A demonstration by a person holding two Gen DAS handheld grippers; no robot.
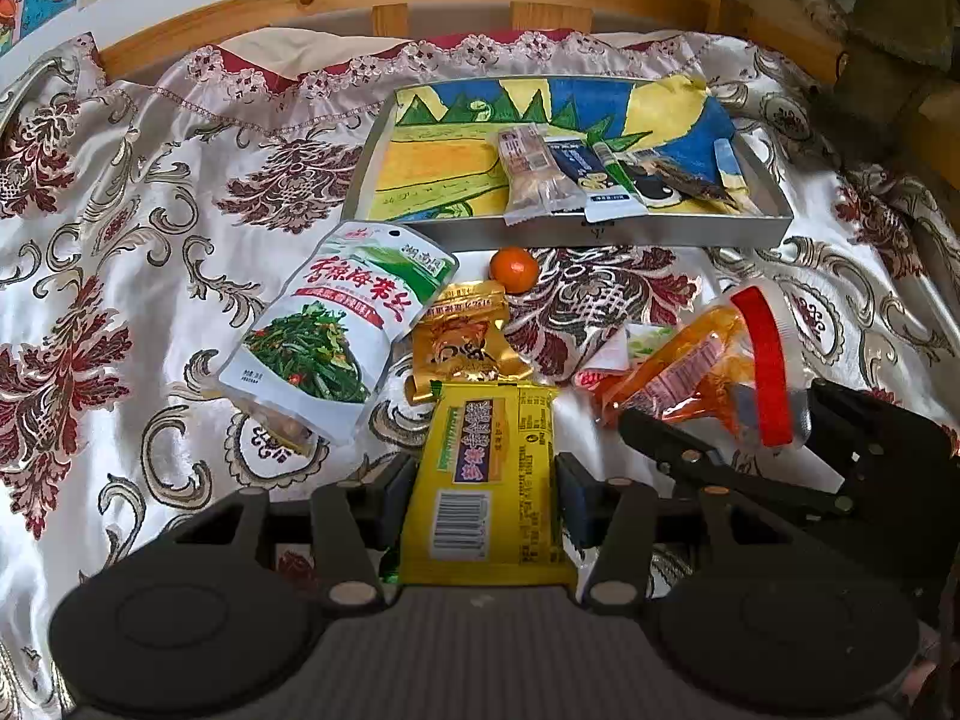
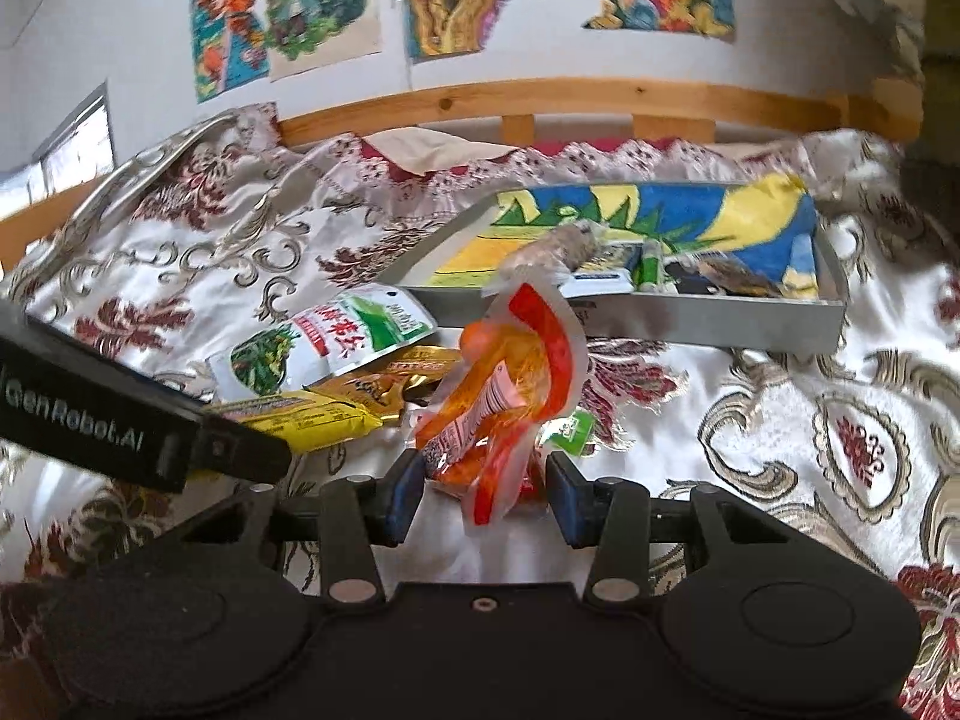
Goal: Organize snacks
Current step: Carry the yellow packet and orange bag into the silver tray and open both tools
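On the patterned satin bedspread [image 1: 150,192], far left, lies the white seaweed snack pouch [image 1: 336,324], flat and untouched, with a small gold packet [image 1: 462,342] just beside it and a little orange fruit [image 1: 514,268] beyond. Moving in, the left gripper [image 1: 486,495] has its two blue-padded fingers [image 1: 399,489] part-way apart and pressed against both sides of a yellow snack bar [image 1: 486,480], which is pinched between them and sticks out forward, barcode facing up. Now to the right: the right gripper [image 2: 483,495] has its fingers [image 2: 405,492] at a similar half-spread, and an orange snack packet with a red band [image 2: 510,378] stands up between them; the left pad touches it, though whether the right pad presses on it I cannot tell. Beyond both, well apart from the grippers, sits the grey tray [image 1: 600,234] with its painted lining, several wrapped snacks [image 1: 534,174] already lined up inside along its near wall.
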